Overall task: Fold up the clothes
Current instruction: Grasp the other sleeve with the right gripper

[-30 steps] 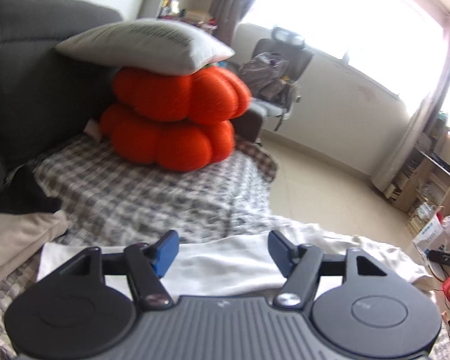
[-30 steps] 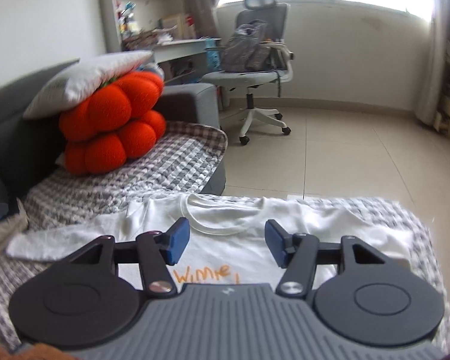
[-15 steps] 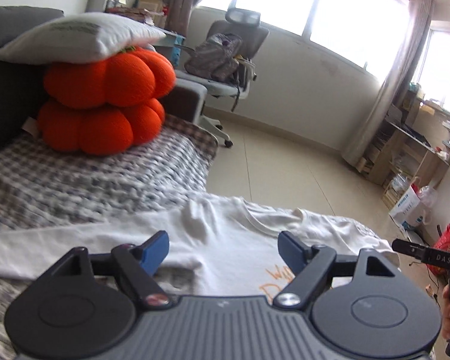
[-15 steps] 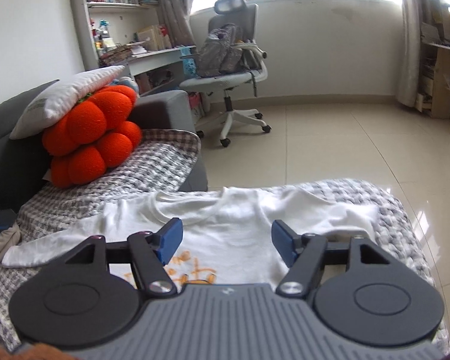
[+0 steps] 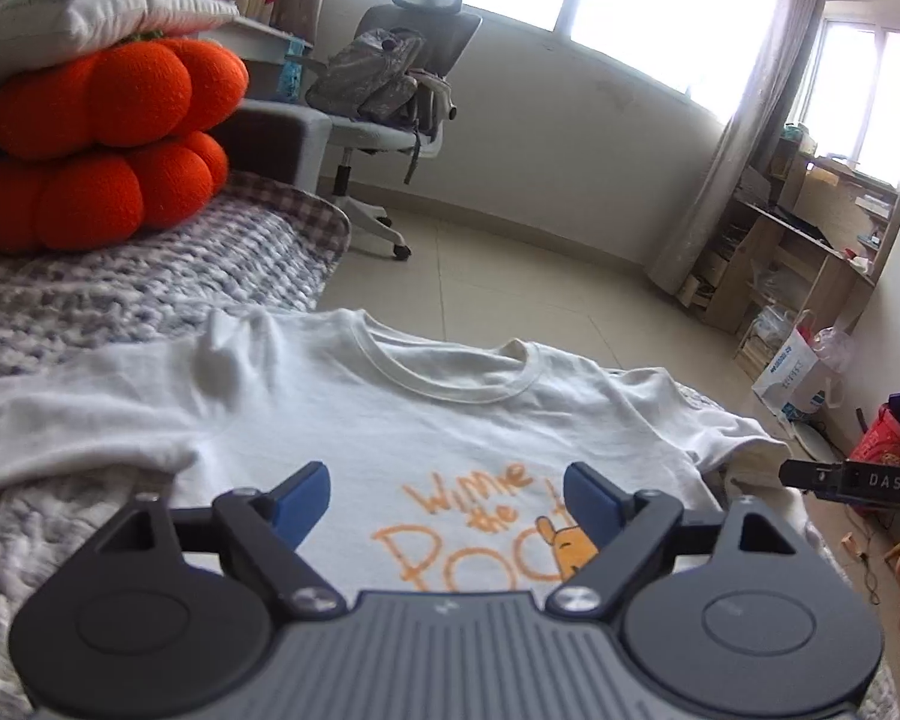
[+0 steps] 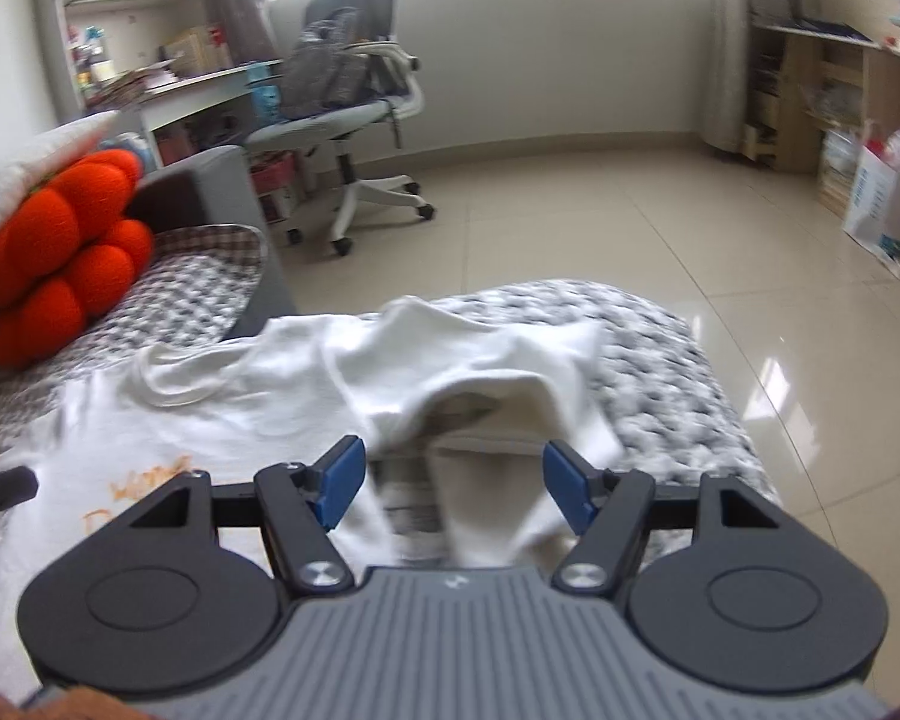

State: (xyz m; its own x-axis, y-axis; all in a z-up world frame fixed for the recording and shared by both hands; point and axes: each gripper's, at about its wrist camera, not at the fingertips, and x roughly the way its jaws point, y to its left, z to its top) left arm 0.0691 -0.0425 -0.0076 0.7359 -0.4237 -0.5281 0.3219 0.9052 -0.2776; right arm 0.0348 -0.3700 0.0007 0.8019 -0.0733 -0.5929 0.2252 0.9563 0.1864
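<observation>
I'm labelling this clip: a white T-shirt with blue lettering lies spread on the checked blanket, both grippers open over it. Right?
Not quite: the lettering on the white T-shirt is orange, as the left wrist view shows. The rest holds: it lies on the checked blanket, with the left gripper and right gripper open.

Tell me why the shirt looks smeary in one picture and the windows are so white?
Right wrist view: the white T-shirt is motion-blurred, especially its sleeve near the right gripper. Left wrist view: the shirt's orange print is sharper; the windows are overexposed by daylight, and fisheye distortion bends the walls.
</observation>
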